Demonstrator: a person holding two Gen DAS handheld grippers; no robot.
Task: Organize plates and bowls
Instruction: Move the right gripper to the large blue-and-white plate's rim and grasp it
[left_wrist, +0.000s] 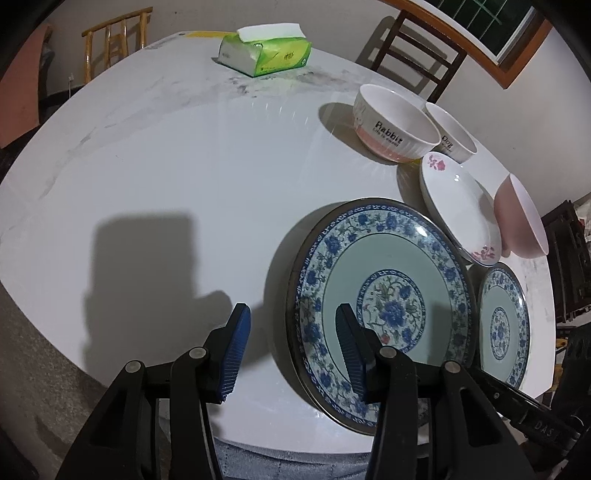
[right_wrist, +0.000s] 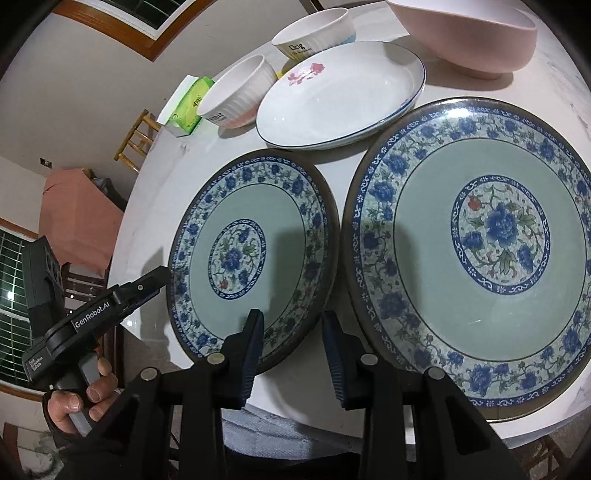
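Observation:
A blue-flowered plate lies on the white round table. My left gripper straddles that plate's left rim, one finger over the plate and the other off it, pads apart and not pressing. My right gripper stands open over the same plate's near right rim, beside a second blue-flowered plate. Behind them lies a white dish with pink flowers. Beyond it stand a "Rabbit" bowl, a "Dog" bowl and a pink bowl.
A green tissue pack sits at the table's far side. Wooden chairs stand behind the table. A hand holds the left gripper's handle. The table's near edge runs just under both grippers.

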